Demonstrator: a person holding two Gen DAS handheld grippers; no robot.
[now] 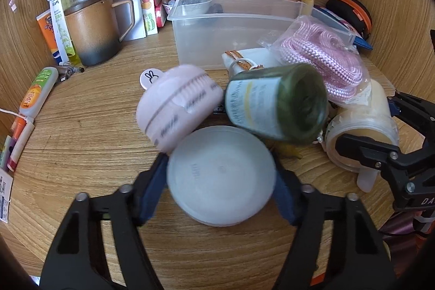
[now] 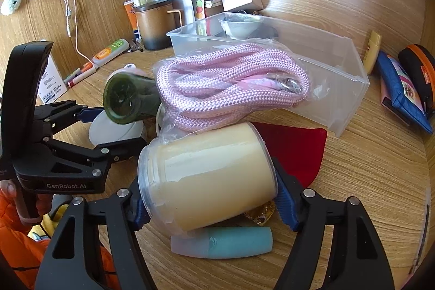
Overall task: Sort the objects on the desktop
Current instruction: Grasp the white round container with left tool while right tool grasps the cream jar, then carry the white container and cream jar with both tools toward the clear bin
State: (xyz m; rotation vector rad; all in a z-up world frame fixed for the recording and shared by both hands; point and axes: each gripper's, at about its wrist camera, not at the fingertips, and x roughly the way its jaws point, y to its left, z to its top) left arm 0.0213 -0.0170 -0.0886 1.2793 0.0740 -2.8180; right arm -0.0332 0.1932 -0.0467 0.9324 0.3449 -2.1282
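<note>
- The left claw (image 1: 221, 181) is clamped on a white round jar (image 1: 220, 175), one blue pad pressed against each side; the jar sits right between the fingers, low over the counter (image 1: 81, 143).
- The right claw (image 2: 209, 197) is clamped on a cream-filled clear jar (image 2: 206, 175), which lies on its side with its long axis running across the claw from pad to pad.
- The clear bin (image 2: 326, 78) lies beyond both claws, past the pile; from the right claw it is reached only over the bagged pink rope (image 2: 231, 89), which rests on the cream jar's far side and touches it.
- In the judgement made here, a lift of the cream jar is likely to drag or tip the rope bag.
- A dark green bottle (image 1: 277, 105) lies on its side, base toward the left camera, touching the white jar's far edge beside a pink round case (image 1: 176, 110); it may roll when the white jar is raised.
- The bin appears mostly bare inside; a small bowl (image 2: 240, 26) is seen at its far end, though whether inside or behind cannot be told.
- A teal tube (image 2: 225, 241) lies on the counter just under the cream jar.
- The left claw seems nearer a clear path to the bin.
</note>
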